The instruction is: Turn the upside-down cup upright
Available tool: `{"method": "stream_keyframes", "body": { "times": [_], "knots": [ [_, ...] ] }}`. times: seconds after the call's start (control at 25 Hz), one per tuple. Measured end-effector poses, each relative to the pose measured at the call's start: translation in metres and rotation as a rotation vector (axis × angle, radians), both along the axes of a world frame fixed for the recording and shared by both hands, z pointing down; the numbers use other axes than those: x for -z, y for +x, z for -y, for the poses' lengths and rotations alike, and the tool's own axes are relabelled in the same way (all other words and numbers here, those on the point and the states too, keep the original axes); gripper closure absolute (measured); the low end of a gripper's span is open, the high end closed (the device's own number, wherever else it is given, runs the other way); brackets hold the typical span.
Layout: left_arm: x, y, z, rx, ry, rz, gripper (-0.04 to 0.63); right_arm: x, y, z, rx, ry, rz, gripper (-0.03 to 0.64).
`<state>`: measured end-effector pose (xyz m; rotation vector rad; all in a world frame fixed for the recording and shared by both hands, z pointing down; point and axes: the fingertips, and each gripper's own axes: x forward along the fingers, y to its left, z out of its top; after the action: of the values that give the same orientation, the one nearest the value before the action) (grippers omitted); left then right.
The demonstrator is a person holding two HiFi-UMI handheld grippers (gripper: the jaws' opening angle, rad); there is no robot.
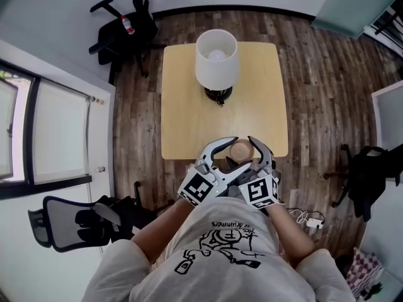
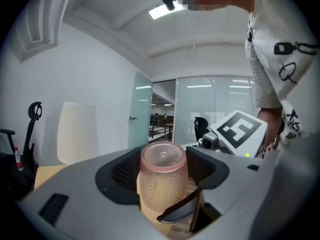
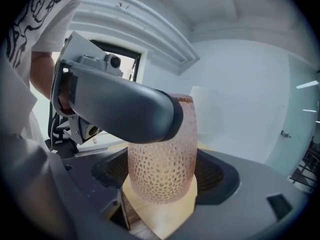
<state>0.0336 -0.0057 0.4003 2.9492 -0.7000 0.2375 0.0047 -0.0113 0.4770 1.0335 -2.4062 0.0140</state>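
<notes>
A pink, dimpled translucent cup (image 1: 241, 150) stands upside down, its closed base on top, at the front edge of the pale wooden table (image 1: 189, 93). Both grippers hold it from crossing directions. My left gripper (image 1: 234, 156) is shut on the cup's (image 2: 162, 184) upper part, and its mesh pads (image 2: 125, 171) lie against both sides. My right gripper (image 1: 250, 151) is shut on the lower part of the cup (image 3: 162, 169). In the right gripper view a left finger (image 3: 125, 114) crosses in front of the cup and hides its top. Whether the rim rests on the table I cannot tell.
A white-shaded lamp (image 1: 216, 58) stands at the table's far middle. Black office chairs stand at the far left (image 1: 123, 24), near left (image 1: 69, 222) and right (image 1: 365, 175). The person's torso (image 1: 227, 244) is close behind the grippers. Dark wood floor surrounds the table.
</notes>
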Motion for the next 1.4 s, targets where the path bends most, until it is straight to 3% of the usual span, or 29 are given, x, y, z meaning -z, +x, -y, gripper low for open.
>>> {"method": "stream_keyframes", "body": {
  "times": [0.68, 1.04, 1.4],
  "knots": [
    [-0.126, 0.008, 0.033, 0.04, -0.081, 0.12, 0.304, -0.128, 0.002, 0.028, 0.032, -0.153, -0.058, 0.247],
    [-0.174, 0.006, 0.039, 0.055, -0.09, 0.216, 0.303, -0.174, -0.005, 0.034, 0.035, -0.181, -0.037, 0.247],
    [-0.204, 0.006, 0.041, 0.061, -0.092, 0.235, 0.302, -0.203, -0.005, 0.037, 0.036, -0.189, -0.039, 0.247]
  ]
}}
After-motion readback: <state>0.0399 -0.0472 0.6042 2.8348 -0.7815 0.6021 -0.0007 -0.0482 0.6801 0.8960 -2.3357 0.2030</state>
